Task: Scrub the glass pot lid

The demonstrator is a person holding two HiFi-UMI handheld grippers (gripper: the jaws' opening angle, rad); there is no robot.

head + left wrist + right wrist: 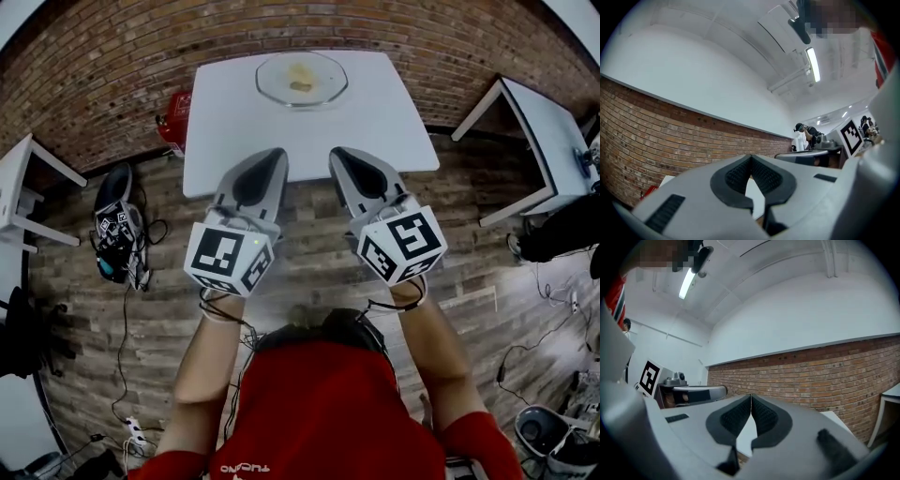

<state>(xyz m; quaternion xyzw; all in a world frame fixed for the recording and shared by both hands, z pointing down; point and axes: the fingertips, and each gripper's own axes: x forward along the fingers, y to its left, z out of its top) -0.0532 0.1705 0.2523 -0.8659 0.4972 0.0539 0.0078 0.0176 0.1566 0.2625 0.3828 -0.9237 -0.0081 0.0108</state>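
Head view: the glass pot lid (pixel 302 80) lies flat on the far side of the table (pixel 394 141), straight ahead, midway between my left gripper (pixel 265 164) and right gripper (pixel 345 164). Left gripper view: jaws pressed together, empty, lid unseen. Right gripper view: the same.

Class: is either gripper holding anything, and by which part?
Nothing is held. The left gripper and right gripper are both shut and empty; the glass pot lid lies apart on the table.
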